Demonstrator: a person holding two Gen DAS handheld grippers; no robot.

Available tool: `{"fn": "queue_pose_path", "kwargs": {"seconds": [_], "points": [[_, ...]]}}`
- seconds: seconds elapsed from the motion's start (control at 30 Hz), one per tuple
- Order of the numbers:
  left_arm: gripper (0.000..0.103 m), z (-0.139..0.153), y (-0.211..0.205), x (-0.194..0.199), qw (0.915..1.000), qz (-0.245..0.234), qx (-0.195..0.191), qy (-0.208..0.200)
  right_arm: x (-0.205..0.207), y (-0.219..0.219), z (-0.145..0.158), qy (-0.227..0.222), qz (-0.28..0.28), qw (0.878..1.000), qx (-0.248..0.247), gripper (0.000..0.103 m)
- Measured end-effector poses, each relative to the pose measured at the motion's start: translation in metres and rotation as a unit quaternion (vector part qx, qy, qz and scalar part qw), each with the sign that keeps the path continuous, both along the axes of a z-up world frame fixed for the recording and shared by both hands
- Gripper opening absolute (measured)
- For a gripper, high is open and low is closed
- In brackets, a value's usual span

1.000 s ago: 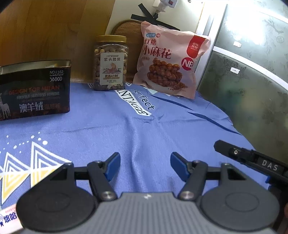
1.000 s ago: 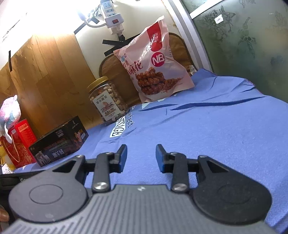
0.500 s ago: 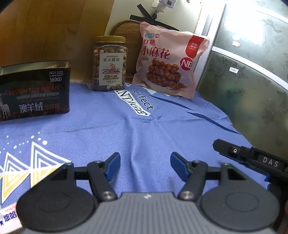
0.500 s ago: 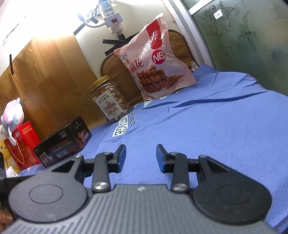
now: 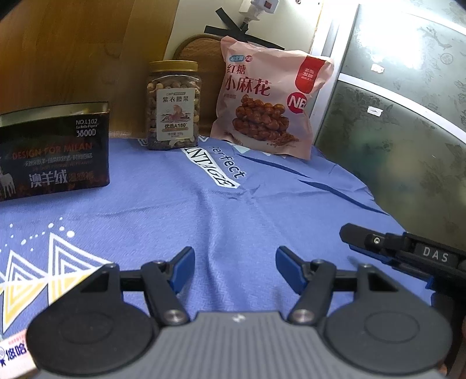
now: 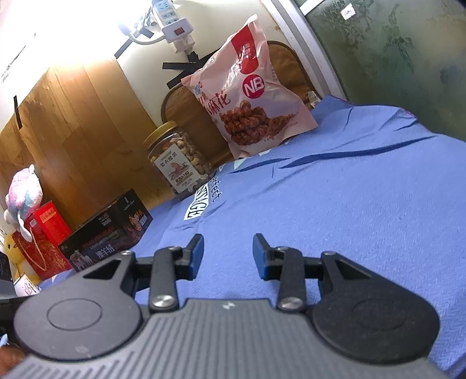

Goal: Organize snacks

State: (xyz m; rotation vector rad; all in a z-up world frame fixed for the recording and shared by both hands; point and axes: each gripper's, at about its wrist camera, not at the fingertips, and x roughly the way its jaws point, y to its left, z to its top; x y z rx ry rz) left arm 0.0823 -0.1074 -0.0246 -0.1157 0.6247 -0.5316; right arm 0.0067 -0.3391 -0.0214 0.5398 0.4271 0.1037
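Note:
A pink snack bag [image 5: 268, 102] leans upright at the back of the blue cloth, also in the right wrist view [image 6: 250, 96]. A clear nut jar with a gold lid [image 5: 174, 106] stands to its left, also in the right wrist view [image 6: 177, 163]. A dark box [image 5: 55, 150] stands further left, also in the right wrist view [image 6: 107, 233]. My left gripper [image 5: 235, 269] is open and empty, low over the cloth, well short of the snacks. My right gripper [image 6: 228, 256] is open and empty too; its finger shows at the right in the left wrist view [image 5: 378, 243].
A blue printed cloth [image 5: 233, 204] covers the table. A wooden panel [image 6: 72, 131] and a wall with a power strip [image 6: 174, 20] stand behind. A frosted glass door [image 5: 407, 116] is on the right. A red gift bag [image 6: 43, 242] with a plush toy [image 6: 21, 195] sits far left.
The right gripper has tilted and turned a little, so the snacks sit higher and further right in its view. The left gripper has hardly moved. Both stay open.

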Motion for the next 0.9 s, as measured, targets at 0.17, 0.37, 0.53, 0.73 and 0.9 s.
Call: {"fn": "queue_pose_path", "kwargs": {"seconds": [0.17, 0.37, 0.53, 0.73, 0.9], "points": [[0.063, 0.0, 0.001, 0.0, 1.0, 0.0, -0.002, 0.0, 0.001, -0.001, 0.0, 0.002, 0.002, 1.0, 0.006, 0.04], [0.063, 0.0, 0.0, -0.001, 1.0, -0.002, 0.001, -0.003, 0.0, -0.002, 0.0, 0.002, 0.003, 1.0, 0.01, 0.04], [0.063, 0.002, 0.0, -0.002, 0.9999, -0.009, 0.0, -0.012, 0.001, -0.003, -0.001, 0.006, 0.001, 1.0, 0.014, 0.04], [0.066, 0.019, 0.011, -0.017, 0.9993, -0.024, -0.024, -0.013, 0.001, -0.002, -0.001, 0.009, -0.002, 1.0, 0.007, 0.04], [0.067, 0.054, 0.045, -0.039, 0.9975, -0.029, -0.058, -0.03, 0.0, 0.001, 0.0, 0.01, -0.006, 1.0, -0.002, 0.04]]}}
